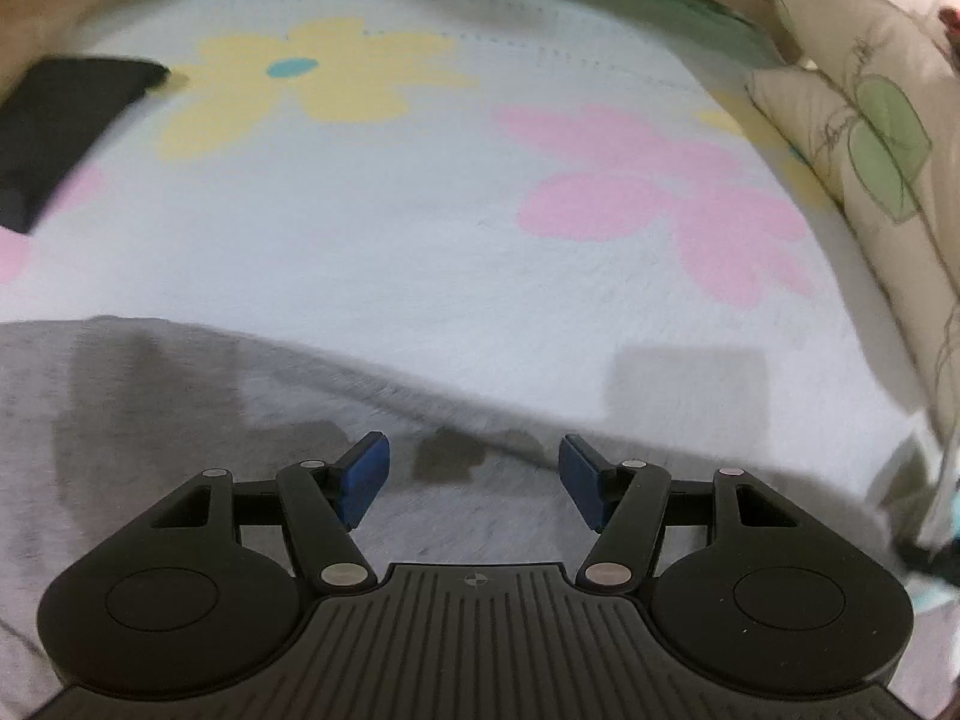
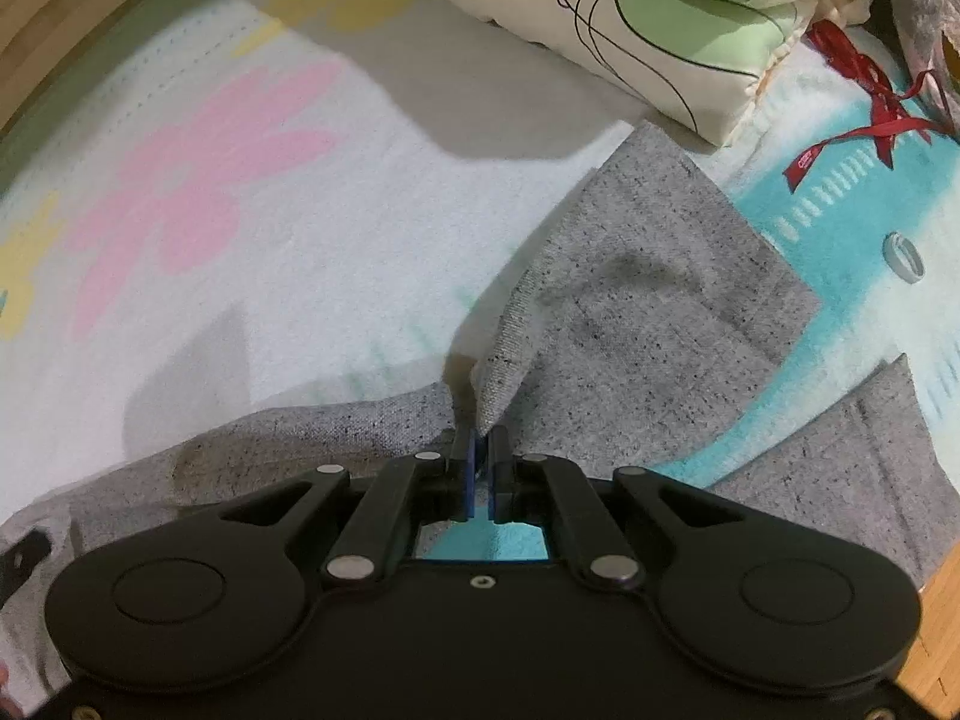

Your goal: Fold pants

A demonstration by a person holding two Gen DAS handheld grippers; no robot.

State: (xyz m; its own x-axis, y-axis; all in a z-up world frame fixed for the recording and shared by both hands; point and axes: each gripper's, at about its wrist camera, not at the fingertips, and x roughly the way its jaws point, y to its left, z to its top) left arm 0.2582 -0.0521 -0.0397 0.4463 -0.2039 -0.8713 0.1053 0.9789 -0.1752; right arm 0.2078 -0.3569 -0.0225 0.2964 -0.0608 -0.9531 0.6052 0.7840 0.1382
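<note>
Grey heathered pants (image 2: 648,300) lie on a white flowered blanket (image 2: 252,204). In the right wrist view my right gripper (image 2: 480,450) is shut on an edge of the grey fabric, which rises in a pinched fold in front of the blue pads. One pant leg stretches up to the right, and another grey part (image 2: 840,468) lies at the lower right. In the left wrist view my left gripper (image 1: 474,474) is open, with its blue pads (image 1: 366,474) wide apart just above the pants (image 1: 180,432), near their edge.
A folded cream and green quilt (image 2: 648,18) lies at the back right; it also shows in the left wrist view (image 1: 870,138). A black object (image 1: 54,126) lies at the far left. A red ribbon (image 2: 870,114) and a small ring (image 2: 905,258) lie on a teal patch. The wooden bed frame (image 2: 72,18) borders the bed.
</note>
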